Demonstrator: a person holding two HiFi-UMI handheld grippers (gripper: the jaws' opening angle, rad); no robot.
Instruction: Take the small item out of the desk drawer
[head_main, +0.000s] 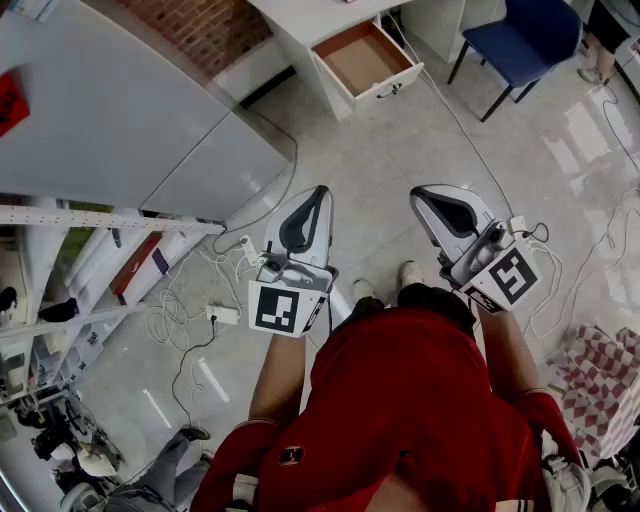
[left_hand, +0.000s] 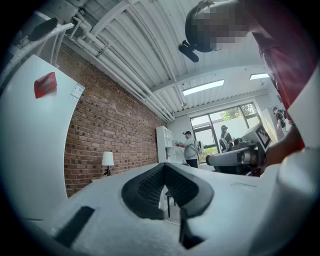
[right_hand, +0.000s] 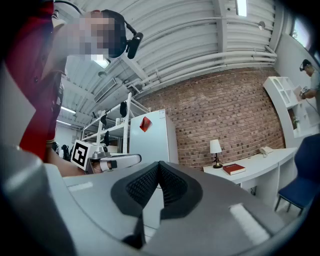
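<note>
Grey floor (head_main: 350, 160) separates the open desk drawer (head_main: 365, 58) from the left tool (head_main: 320, 196) and right tool (head_main: 421, 199), both closed, empty.

Drawer (head_main: 362, 58) int. wood – floor (head_main: 400, 165) glossy.

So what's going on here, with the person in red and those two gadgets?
A person in a red shirt stands on the floor with a tool in each hand, both held out in front. The left tool and the right tool are both shut and hold nothing. The desk is some way ahead, out of touch of either tool, and its drawer is pulled open. From the head view no small item shows inside it. A blue chair stands beside the desk.
</note>
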